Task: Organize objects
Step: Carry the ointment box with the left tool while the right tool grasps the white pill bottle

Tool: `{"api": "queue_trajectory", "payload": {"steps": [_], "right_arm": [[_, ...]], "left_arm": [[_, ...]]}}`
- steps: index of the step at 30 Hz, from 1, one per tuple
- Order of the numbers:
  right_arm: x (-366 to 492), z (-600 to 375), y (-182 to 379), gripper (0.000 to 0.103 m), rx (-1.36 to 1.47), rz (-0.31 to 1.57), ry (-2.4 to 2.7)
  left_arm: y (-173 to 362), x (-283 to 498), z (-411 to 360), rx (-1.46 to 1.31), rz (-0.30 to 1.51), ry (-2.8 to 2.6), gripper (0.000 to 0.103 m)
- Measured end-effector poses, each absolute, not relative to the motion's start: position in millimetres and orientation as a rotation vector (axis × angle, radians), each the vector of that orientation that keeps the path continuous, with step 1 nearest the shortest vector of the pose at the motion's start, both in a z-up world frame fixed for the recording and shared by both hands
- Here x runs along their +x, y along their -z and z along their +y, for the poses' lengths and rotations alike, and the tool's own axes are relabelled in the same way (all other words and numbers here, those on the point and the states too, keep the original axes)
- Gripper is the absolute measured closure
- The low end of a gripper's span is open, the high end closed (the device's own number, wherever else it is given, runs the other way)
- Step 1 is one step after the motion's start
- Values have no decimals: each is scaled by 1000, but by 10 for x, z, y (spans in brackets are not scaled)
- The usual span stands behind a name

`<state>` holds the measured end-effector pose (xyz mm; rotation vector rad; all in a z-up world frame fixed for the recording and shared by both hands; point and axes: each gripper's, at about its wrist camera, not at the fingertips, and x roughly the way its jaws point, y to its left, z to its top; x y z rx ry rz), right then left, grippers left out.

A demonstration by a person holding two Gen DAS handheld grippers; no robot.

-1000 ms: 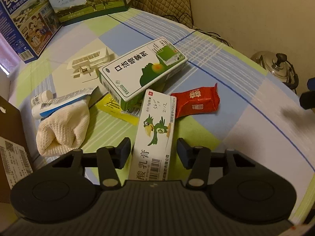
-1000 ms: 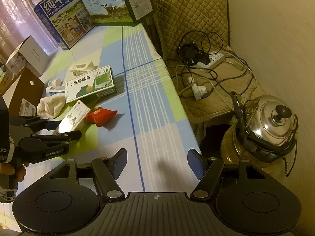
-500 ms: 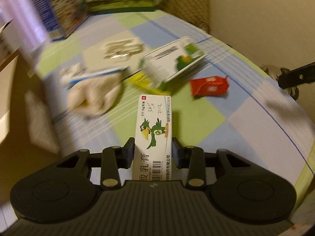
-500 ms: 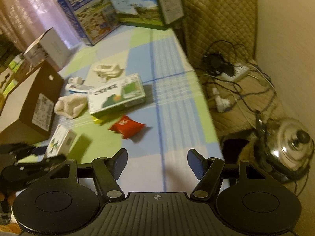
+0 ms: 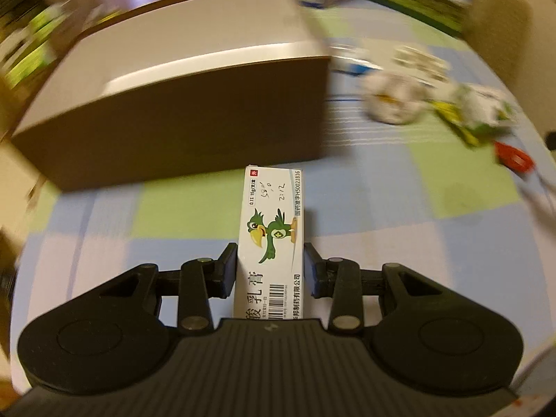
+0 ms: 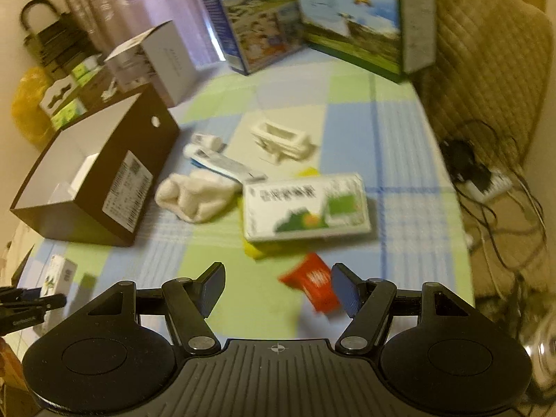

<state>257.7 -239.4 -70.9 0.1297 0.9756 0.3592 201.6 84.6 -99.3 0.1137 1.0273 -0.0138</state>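
My left gripper (image 5: 270, 267) is shut on a white ointment box with a green parrot (image 5: 272, 229) and holds it above the checked tablecloth, just short of the brown open box (image 5: 180, 118). In the right wrist view that ointment box (image 6: 57, 278) and the left gripper (image 6: 33, 304) show at the far left, near the brown box (image 6: 100, 180). My right gripper (image 6: 278, 290) is open and empty, low over the cloth, with a red snack packet (image 6: 312, 281) just inside its right finger.
A white-green carton (image 6: 305, 205), a yellow sachet (image 6: 257, 248), a white sock (image 6: 194, 194), a tube (image 6: 222, 163), a small bottle (image 6: 208, 139) and a white plastic holder (image 6: 281, 137) lie mid-table. Milk cartons (image 6: 253, 17) stand at the back. Cables and a kettle lie off the right edge.
My left gripper closed on the ointment box, lifted it and swung left toward the brown box. My right gripper moved left and down toward the red packet.
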Motion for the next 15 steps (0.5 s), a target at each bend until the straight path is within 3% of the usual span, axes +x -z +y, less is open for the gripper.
{"api": "queue_trajectory", "payload": {"steps": [9, 15], "right_arm": [[3256, -1875, 705, 38, 45, 905, -518], [3762, -1470, 789, 54, -58, 879, -608]], "left_arm": [[1007, 1929, 1666, -12, 1031, -240, 69], [971, 1916, 2100, -64, 1025, -350, 69]]}}
